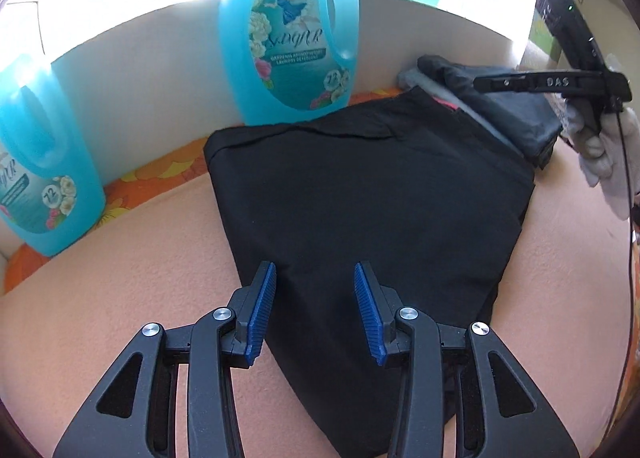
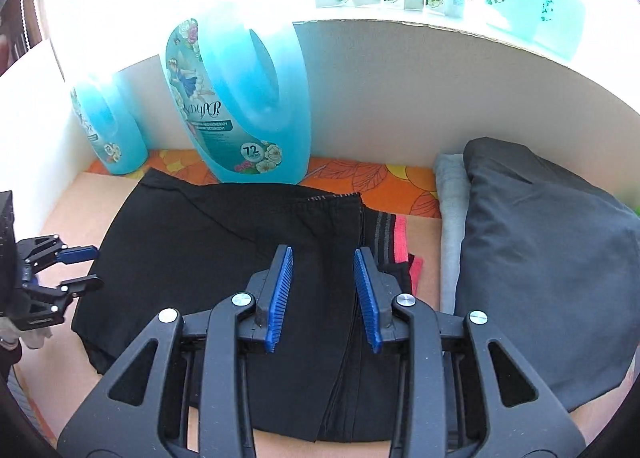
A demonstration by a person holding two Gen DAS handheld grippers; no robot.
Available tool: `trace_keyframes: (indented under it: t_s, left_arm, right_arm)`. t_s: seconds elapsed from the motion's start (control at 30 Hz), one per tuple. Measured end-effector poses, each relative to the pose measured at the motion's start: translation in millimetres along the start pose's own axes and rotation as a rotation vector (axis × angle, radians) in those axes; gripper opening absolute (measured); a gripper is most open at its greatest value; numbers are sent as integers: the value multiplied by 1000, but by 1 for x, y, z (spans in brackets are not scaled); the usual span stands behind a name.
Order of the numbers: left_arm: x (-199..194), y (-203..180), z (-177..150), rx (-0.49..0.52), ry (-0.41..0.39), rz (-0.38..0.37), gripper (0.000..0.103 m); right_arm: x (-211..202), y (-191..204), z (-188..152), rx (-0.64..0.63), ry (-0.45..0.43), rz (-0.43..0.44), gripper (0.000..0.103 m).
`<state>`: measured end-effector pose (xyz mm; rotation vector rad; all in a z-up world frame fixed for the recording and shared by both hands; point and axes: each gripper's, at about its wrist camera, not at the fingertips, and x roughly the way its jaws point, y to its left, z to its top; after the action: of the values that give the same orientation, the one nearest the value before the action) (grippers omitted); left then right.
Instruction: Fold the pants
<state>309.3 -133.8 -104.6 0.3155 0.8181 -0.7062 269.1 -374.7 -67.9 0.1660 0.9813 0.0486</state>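
One folded black pants (image 2: pixel 224 258), two detergent jugs (image 2: pixel 236 106), two parted grippers (image 1: pixel 315 310)

The black pants (image 2: pixel 224 258) lie folded flat into a compact stack on the peach counter (image 1: pixel 120 278), a striped pink-and-grey waistband showing at the right edge.

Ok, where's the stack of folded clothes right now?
In the right wrist view the stack of folded clothes sits at the right side, on the peach surface, just right of the black pants and against the white wall.
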Motion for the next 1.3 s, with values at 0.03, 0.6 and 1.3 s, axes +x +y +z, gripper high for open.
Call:
trace_keyframes:
  t_s: [0.03, 0.6, 1.3]
  left_arm:
    - [7, 3, -3, 1, 15, 19, 39]
    - [-1, 43, -11, -119, 12, 75, 58]
    - [-27, 3, -56, -152, 1, -114, 49]
  right_arm:
    - [0, 5, -2, -13, 9, 7, 33]
    - [29, 66, -50, -206, 224, 8, 33]
    - [166, 238, 62, -280, 198, 213, 20]
